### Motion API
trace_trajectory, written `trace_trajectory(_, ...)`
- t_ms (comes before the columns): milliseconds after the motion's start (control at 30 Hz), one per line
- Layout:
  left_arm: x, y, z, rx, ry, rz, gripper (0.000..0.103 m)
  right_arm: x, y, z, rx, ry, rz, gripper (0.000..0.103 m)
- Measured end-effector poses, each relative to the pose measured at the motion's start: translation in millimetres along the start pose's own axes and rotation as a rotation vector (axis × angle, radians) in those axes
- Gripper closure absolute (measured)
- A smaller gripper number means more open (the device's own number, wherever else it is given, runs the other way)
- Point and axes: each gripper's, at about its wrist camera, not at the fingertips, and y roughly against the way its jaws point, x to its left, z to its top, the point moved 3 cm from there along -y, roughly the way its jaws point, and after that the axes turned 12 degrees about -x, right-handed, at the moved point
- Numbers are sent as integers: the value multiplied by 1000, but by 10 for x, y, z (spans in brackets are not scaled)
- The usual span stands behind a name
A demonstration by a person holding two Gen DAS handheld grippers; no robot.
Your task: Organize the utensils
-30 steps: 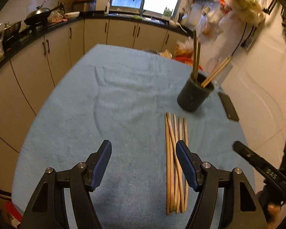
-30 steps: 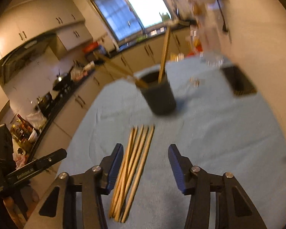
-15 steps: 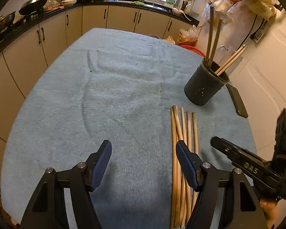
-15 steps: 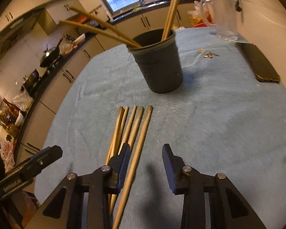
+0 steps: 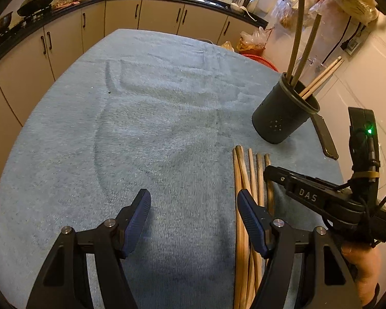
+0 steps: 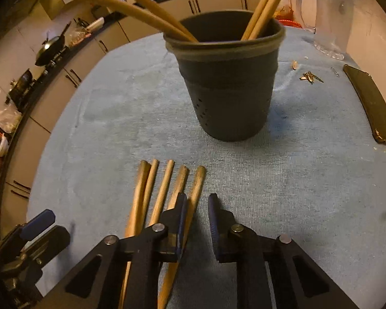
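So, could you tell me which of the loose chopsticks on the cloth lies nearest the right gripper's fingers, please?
The rightmost chopstick of the row, nearest the dark holder: it runs between the closing fingers of the right gripper; the others lie left of them.

blue towel-covered table (image 5: pixel 141 128); chopsticks (image 6: pixel 167 188), holder (image 6: pixel 229 97), phone (image 6: pixel 373 108)

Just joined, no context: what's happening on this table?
A person with a gripper in each hand is sorting chopsticks into a dark holder that already has four. Five loose chopsticks lie on the blue cloth. The right gripper is closing around the rightmost chopstick, not clamped yet. The left gripper is open, holding nothing.
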Motion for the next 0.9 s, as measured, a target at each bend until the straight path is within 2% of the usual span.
trace_trajectory(133, -46, -63, 25, 6, -7, -8, 33, 94, -81, 49, 0, 68, -48, 84)
trace_trajectory(200, -91, -95, 46, 10, -17, -13, 33, 112, -95, 64, -4, 96, -62, 90)
trace_trajectory(333, -229, -186, 99, 20, -57, -18, 33, -65, -13, 29, -14, 55, -44, 94)
trace_trajectory(467, -425, -349, 140, 52, -77, -65, 34, -362, 119, -51, -36, -7, -43, 95)
trace_trajectory(600, -578, -574, 154, 105, -94, -75, 66, -484, 185, -113, -53, -30, -30, 95)
trace_trajectory(667, -603, -642, 171, 111, -92, -64, 67, -527, 202, -136, -58, -37, -17, 95)
trace_trajectory(900, -689, -846, 230, 131, -126, -15, 86, -605, 231, -142, -69, -61, 18, 95)
